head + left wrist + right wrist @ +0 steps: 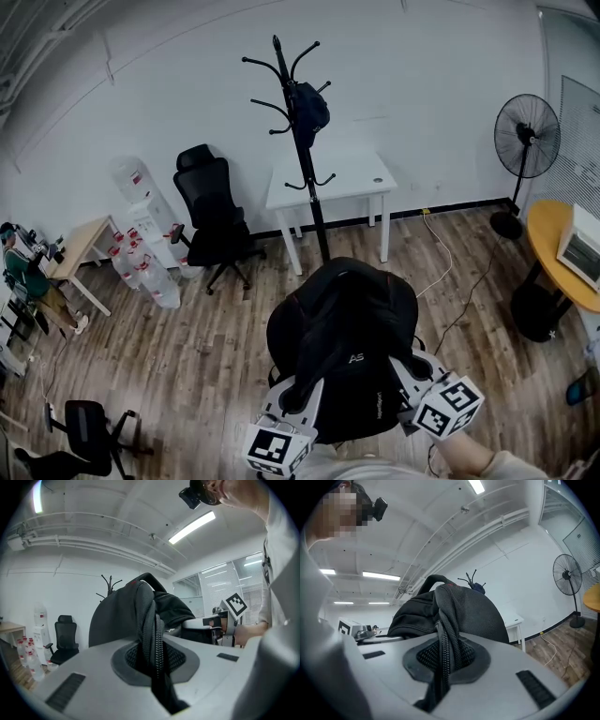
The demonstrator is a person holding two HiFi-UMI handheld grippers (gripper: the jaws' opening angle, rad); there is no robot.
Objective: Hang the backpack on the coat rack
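A black backpack [342, 347] is held up in front of me by both grippers, each on one of its shoulder straps. My left gripper [292, 398] is shut on the left mesh strap [157, 644]. My right gripper [408, 375] is shut on the right strap [445, 648]. Both point level, with the bag's bulk [122, 616] beyond the jaws. The black coat rack [305, 150] stands further off by the far wall, behind the backpack, with a dark item [309, 108] hanging on an upper hook. Its hooks [472, 581] peek over the bag.
A white table [361, 183] stands just behind the rack. A black office chair [214, 220] and water bottles [145, 267] are at its left, a standing fan [525, 141] and a yellow round table [553, 248] at the right. A cable [441, 248] runs over the wood floor.
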